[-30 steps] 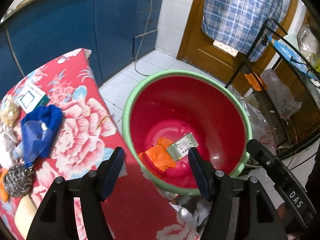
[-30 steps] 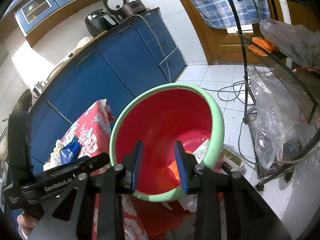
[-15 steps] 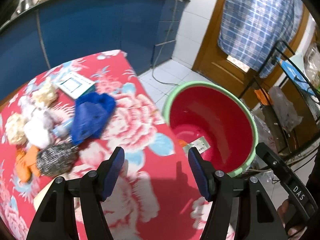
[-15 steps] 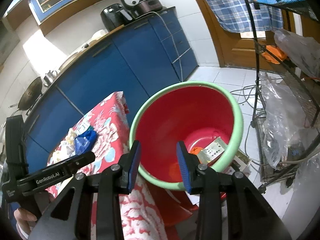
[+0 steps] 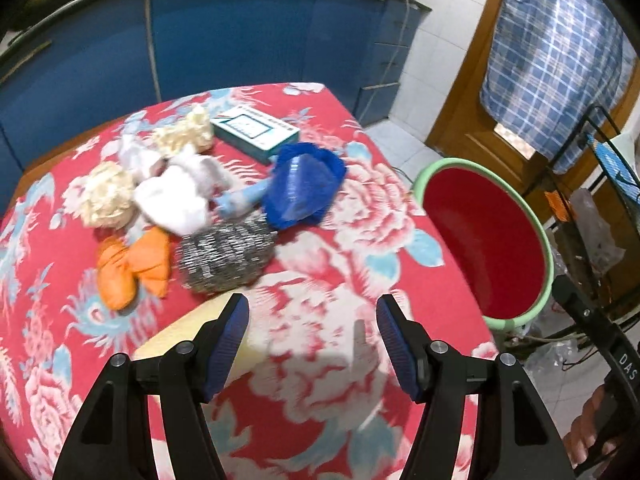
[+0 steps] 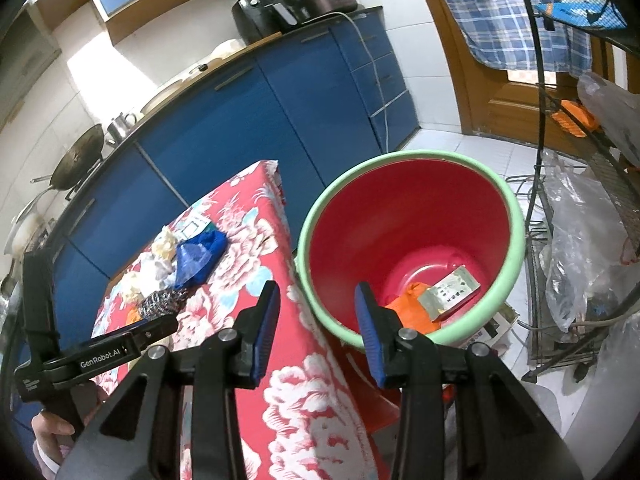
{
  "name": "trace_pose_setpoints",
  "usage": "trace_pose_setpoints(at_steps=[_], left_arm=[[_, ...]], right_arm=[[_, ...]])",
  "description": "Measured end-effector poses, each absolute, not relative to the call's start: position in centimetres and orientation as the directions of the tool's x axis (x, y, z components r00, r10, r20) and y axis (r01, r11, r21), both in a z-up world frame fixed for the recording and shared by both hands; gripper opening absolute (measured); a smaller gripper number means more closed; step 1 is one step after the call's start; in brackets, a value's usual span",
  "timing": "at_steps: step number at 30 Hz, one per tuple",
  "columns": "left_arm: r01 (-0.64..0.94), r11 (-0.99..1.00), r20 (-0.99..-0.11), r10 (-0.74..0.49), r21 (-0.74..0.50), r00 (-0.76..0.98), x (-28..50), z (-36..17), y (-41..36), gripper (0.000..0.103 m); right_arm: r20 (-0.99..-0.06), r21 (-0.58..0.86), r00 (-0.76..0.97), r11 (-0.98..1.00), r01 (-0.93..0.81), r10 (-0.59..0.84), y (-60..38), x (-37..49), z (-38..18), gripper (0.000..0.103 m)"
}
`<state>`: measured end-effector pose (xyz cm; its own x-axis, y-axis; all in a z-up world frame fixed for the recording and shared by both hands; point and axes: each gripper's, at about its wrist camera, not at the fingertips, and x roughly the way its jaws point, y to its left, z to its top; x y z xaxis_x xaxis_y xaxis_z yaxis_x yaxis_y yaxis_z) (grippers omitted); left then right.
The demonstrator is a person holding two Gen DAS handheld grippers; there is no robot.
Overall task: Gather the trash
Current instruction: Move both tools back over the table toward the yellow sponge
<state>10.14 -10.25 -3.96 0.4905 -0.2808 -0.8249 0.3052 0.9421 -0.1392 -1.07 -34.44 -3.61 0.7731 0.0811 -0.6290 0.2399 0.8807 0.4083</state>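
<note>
A red bucket with a green rim stands on the floor beside the table; an orange wrapper and a small box lie in it. On the red floral cloth lies trash: a steel scourer, an orange wrapper, a blue net bag, white and cream crumpled paper and a teal box. My left gripper is open and empty over the cloth, just short of the scourer. My right gripper hangs open and empty near the bucket's rim, jaws still widening.
Blue kitchen cabinets line the wall behind the table, with appliances on the counter. A wire rack with plastic bags stands right of the bucket. A wooden door with a checked cloth is behind. A cable hangs down the cabinets.
My left gripper swung from over the bucket leftward to over the table, so the trash pile now lies ahead of it. My right gripper drew back a little and its jaws widened.
</note>
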Motion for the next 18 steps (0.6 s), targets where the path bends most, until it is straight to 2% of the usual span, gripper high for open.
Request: trace_pose_setpoints(at_steps=[10,18], left_arm=[[0.238,0.968,-0.833,-0.195,-0.079,0.518,10.3,-4.8,-6.3,0.068],[0.236,0.967,-0.847,-0.201,-0.092,0.493,10.7,-6.1,-5.0,0.072]], right_arm=[[-0.645,0.397,0.757,0.893,0.212,0.106,-32.7,-0.8,-3.8,0.042],[-0.658,0.394,0.742,0.898,0.198,0.125,-31.8,-0.4,-4.1,0.042]])
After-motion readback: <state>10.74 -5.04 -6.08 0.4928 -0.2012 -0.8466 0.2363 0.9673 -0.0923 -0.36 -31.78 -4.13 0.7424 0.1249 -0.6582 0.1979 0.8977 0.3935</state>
